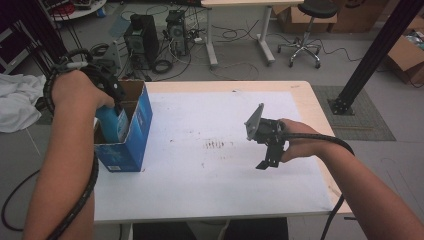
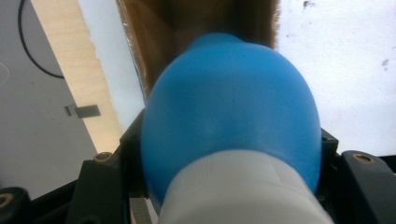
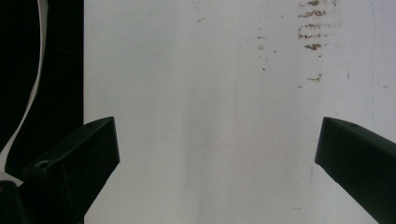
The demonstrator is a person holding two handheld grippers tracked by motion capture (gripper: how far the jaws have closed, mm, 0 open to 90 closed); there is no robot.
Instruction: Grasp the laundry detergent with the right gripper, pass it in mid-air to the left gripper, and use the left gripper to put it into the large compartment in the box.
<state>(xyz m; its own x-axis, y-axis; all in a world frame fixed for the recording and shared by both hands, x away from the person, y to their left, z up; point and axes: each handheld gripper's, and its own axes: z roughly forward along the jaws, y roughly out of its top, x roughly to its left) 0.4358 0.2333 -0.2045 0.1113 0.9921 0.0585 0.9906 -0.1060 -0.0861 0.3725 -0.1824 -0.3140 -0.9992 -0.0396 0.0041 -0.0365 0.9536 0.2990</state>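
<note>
Gripping blue bottle (image 2: 231,116) w/ left gripper (image 1: 116,100), inside box (image 1: 136,135).

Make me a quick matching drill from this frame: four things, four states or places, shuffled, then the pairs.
Things:
1. bottle
2. box
3. right gripper
4. stains

States or places:
A. open, nothing between its jaws, over the table's right half
B. mid-table, brownish marks
C. blue with a white cap, clamped in the left gripper
D. blue outside, brown inside, open top, at the table's left edge

Pairs: 1-C, 2-D, 3-A, 4-B
</note>
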